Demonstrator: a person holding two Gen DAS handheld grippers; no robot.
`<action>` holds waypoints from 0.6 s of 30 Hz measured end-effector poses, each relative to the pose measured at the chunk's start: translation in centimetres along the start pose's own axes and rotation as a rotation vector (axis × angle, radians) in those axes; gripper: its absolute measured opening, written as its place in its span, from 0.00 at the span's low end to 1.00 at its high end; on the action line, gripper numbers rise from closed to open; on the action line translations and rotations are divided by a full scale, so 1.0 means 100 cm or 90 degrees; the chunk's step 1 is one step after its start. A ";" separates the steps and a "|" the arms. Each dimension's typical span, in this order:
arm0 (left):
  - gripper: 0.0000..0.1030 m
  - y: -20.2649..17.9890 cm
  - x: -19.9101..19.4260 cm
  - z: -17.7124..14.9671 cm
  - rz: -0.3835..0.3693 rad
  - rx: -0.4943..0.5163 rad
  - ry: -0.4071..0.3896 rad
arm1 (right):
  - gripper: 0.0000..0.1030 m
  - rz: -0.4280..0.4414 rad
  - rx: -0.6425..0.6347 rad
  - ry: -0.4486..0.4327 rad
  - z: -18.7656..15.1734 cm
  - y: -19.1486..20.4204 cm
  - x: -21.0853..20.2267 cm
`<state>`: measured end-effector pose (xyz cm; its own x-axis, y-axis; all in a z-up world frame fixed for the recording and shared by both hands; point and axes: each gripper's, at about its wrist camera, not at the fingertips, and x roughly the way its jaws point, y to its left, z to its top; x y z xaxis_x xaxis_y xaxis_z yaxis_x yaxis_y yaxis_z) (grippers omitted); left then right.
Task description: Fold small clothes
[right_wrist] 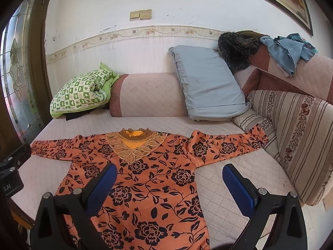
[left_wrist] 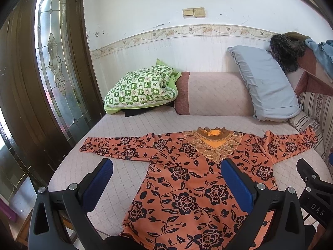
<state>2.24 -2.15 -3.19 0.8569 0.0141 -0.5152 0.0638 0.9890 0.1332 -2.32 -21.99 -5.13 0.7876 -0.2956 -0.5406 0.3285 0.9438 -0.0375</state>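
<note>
Starting the fold, we hover our left gripper [left_wrist: 166, 179] and right gripper [right_wrist: 169, 182], both released and empty, above the orange blouse [left_wrist: 187, 187] spread flat on the sofa seat [left_wrist: 116, 179], so next we judge the left should reach toward eleven o'clock for a sleeve [left_wrist: 116, 146].

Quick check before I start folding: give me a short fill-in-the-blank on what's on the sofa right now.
1. The orange floral blouse lies ____ on the sofa seat, sleeves spread.
2. Both the left gripper and right gripper are ____.
3. The pillow leaning on the backrest is light ____.

Missing: flat; open; blue
</note>
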 end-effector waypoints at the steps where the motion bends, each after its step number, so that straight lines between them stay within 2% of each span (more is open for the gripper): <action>1: 1.00 0.000 0.002 0.000 0.000 0.000 0.002 | 0.99 0.001 0.000 0.002 0.000 0.000 0.002; 18: 1.00 0.002 0.023 0.005 0.010 -0.007 0.012 | 0.99 0.003 -0.007 0.016 0.001 0.008 0.021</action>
<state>4.52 -2.05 -3.92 0.8477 0.0319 -0.5295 0.0453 0.9902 0.1322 -0.36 -21.84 -6.18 0.7758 -0.2881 -0.5614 0.3194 0.9466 -0.0443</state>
